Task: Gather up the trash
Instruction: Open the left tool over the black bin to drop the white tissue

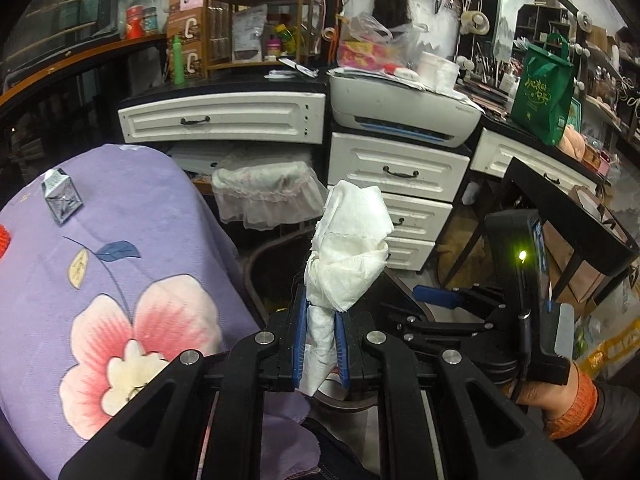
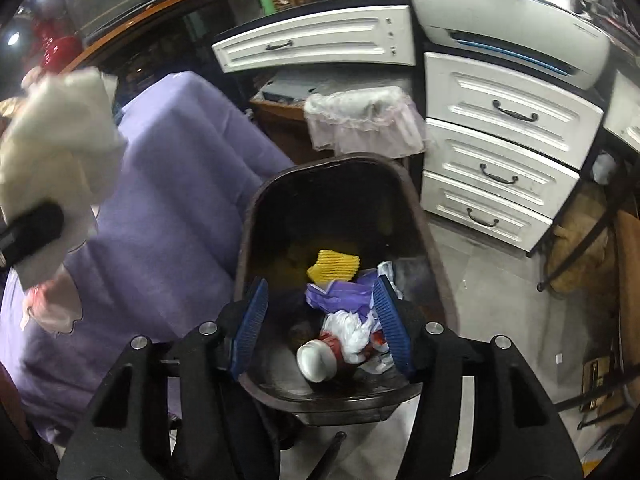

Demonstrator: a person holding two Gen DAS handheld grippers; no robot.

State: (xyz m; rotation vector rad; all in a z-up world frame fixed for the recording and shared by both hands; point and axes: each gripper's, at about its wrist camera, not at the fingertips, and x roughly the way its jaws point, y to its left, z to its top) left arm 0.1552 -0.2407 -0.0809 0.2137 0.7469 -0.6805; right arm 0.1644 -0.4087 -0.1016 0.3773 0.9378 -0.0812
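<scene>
The left gripper (image 1: pixel 320 344) is clenched on a wad of white tissue (image 1: pixel 348 248), which stands up from between the blue pads, not yet over the bin (image 2: pixel 436 264). In the right wrist view the same tissue hangs blurred at far left, beside the purple floral cover (image 1: pixel 120 280) and short of the bin's rim.

The right gripper (image 2: pixel 320 324) hovers over the bin's mouth with jaws apart and nothing between them. Inside lie a red-and-white cup (image 2: pixel 324 356), crumpled white plastic, purple scraps and a yellow ribbed piece (image 2: pixel 334 266), so part of the collecting looks done.

Still left, by the look of it: dropping the tissue, and fetching a small silver carton (image 1: pixel 62 200) that sits on the cover at far left. Whether more trash waits elsewhere cannot be told.

Readable writing is scarce. A green bag (image 1: pixel 542 88) on the worktop at right carries gold script too small to read, and the printer (image 1: pixel 404 108) shows faint lettering, also illegible.
</scene>
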